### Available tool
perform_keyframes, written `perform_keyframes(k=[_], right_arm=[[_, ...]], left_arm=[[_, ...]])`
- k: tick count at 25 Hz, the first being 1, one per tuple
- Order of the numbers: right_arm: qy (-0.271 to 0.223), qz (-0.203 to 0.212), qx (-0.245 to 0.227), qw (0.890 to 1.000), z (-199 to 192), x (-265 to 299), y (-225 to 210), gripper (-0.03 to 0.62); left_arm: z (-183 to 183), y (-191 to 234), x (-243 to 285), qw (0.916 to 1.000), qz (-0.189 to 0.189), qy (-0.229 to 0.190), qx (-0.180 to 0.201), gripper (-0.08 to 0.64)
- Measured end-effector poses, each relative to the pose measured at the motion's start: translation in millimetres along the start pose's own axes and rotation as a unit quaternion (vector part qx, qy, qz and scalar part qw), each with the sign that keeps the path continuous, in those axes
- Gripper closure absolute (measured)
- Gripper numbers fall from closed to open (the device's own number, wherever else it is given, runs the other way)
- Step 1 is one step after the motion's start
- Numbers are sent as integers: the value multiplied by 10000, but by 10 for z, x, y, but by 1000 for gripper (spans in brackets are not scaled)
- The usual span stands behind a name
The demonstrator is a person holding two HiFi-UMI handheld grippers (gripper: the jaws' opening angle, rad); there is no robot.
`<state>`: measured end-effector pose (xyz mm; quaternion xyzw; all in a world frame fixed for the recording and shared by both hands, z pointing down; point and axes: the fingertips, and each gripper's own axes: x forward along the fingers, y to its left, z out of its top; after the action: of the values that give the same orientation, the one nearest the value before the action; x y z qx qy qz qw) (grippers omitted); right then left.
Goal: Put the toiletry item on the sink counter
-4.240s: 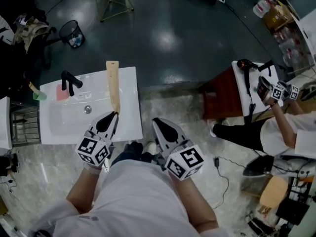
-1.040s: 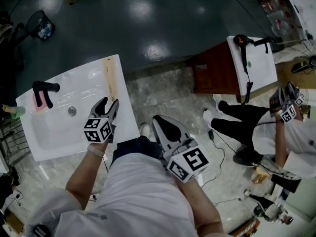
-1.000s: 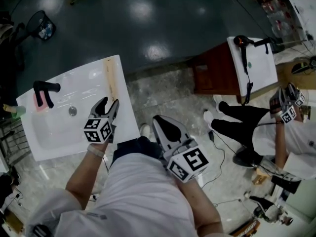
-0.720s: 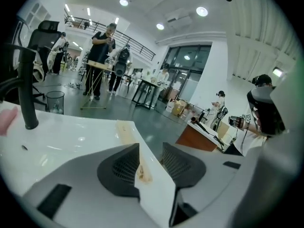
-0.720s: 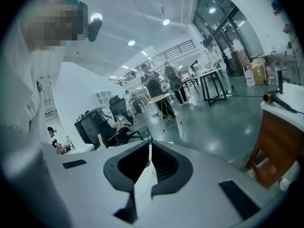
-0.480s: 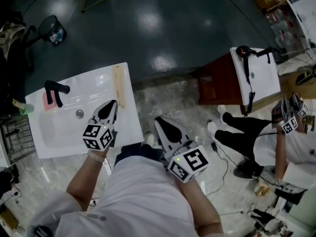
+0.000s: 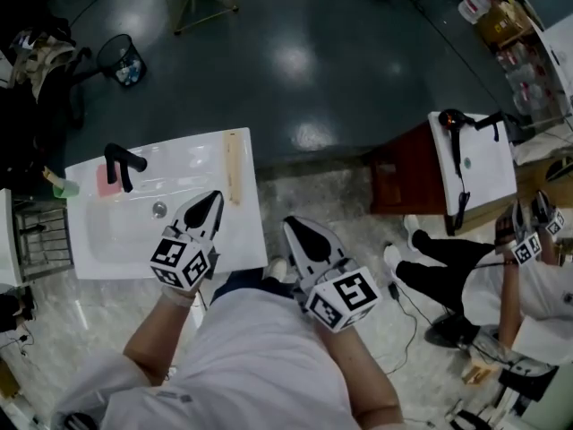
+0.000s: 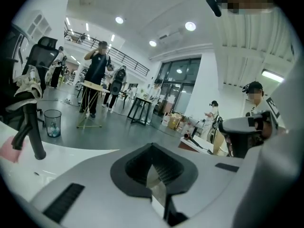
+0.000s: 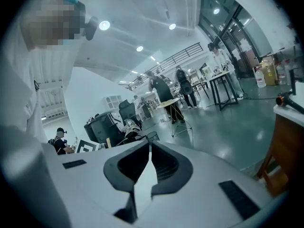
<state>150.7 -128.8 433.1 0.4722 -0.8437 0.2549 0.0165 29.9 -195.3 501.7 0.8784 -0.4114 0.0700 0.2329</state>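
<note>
Black faucet [image 7: 121, 162] at sink counter [image 7: 246, 237] left. Wooden toiletry item [image 7: 232, 168] just beyond left gripper [image 7: 213, 201], jaws just closed, empty; right gripper [image 7: 292, 226] likewise pinched together.

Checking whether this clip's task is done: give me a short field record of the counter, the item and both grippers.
sink counter: white, with a basin, at the person's left
toiletry item: long pale strip, lying flat on the counter right of the basin
faucet: black, at the far rim, pink item beside it
left gripper: over the counter's near side, jaws just closed, nothing between them, apart from the item
right gripper: off the counter, jaws together, empty
status: item looks placed
</note>
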Motion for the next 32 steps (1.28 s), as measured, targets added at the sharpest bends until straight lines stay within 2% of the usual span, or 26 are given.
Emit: perform_keyframes(k=[16, 32], right_arm=[[-255, 709, -54, 9971, 271, 75, 298, 564], [-403, 1394, -440, 9884, 527, 189, 797, 564]], left_arm=[[650, -321, -633, 9981, 297, -499, 194, 543], [1079, -273, -1397, 9899, 854, -1072, 370, 543]])
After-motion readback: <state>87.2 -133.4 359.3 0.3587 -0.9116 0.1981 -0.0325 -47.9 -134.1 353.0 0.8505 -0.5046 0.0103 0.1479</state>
